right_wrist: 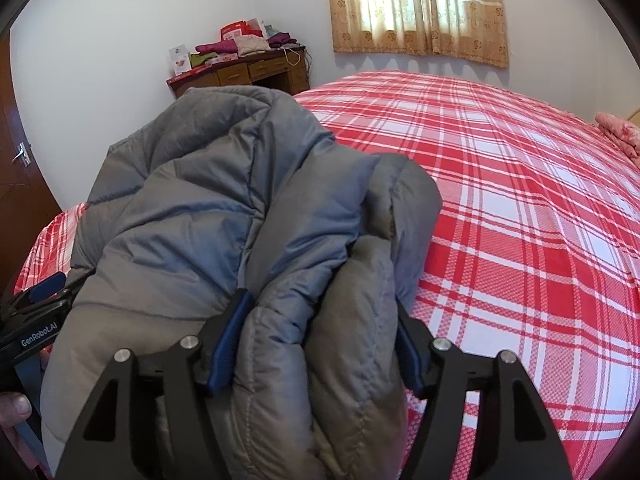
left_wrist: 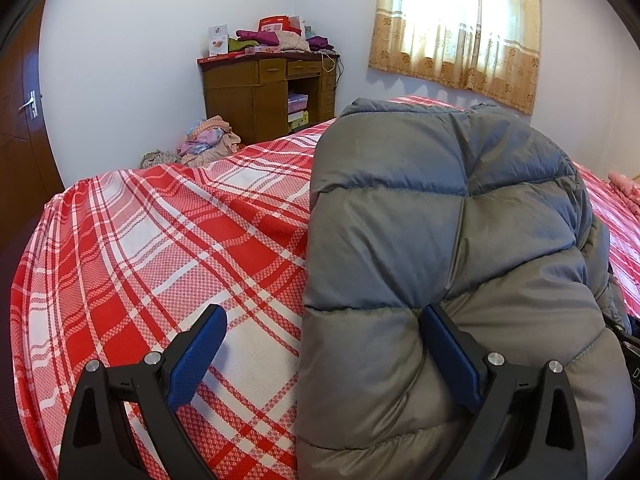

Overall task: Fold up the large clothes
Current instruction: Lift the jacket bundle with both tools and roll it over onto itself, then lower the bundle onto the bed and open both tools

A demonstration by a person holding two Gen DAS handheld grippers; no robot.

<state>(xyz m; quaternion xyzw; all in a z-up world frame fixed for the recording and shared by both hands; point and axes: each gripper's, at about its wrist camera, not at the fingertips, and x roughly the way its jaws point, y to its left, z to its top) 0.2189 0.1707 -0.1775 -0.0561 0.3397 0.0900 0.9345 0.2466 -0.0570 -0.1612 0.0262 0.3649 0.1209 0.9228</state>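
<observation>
A grey quilted puffer jacket (left_wrist: 448, 248) lies bunched on a bed with a red and white plaid sheet (left_wrist: 160, 248). My left gripper (left_wrist: 320, 344) is wide open at the jacket's near left edge; its right finger (left_wrist: 448, 356) presses into the padding, its left finger (left_wrist: 196, 356) is over the sheet. In the right wrist view the jacket (right_wrist: 224, 216) fills the left half. My right gripper (right_wrist: 320, 344) is shut on a thick fold of it. The left gripper (right_wrist: 40, 300) shows at the far left edge there.
A wooden desk (left_wrist: 272, 92) piled with clothes and boxes stands in the far corner, with a heap of clothes (left_wrist: 208, 140) on the floor beside it. A curtained window (left_wrist: 460, 24) is behind the bed. A door (left_wrist: 24, 120) is at left. The plaid sheet (right_wrist: 520, 200) stretches to the right.
</observation>
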